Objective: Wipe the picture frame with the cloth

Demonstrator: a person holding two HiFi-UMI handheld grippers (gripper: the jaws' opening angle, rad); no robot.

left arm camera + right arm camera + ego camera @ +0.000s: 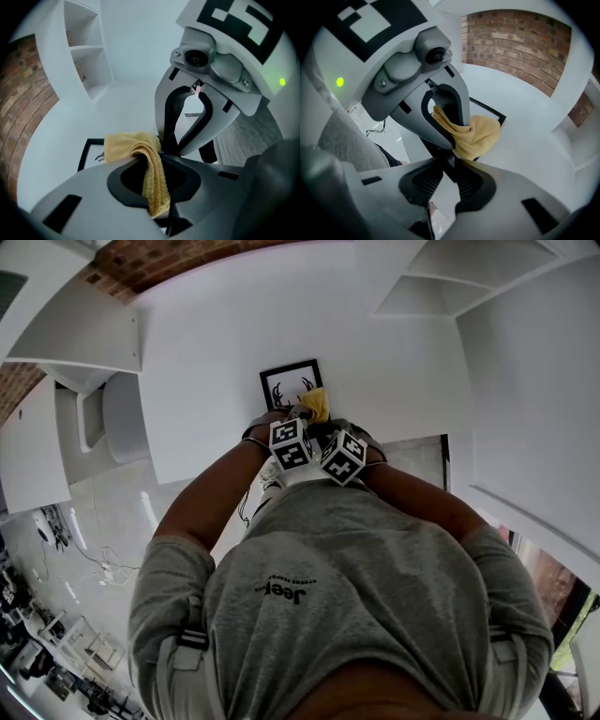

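Observation:
A black picture frame with a dark drawing lies flat on the white table. My left gripper is shut on a folded yellow cloth, which rests on the frame's near right part. In the right gripper view the cloth bulges out of the left gripper's jaws over the frame's black edge. My right gripper stands close beside the left one, jaws nearly together on the frame's thin black near edge. Both marker cubes sit side by side just in front of the frame.
White open shelves stand against the brick wall at the table's far side. More white shelf units flank the table. Cables lie on the pale floor at the left. A grey mat lies beside the table.

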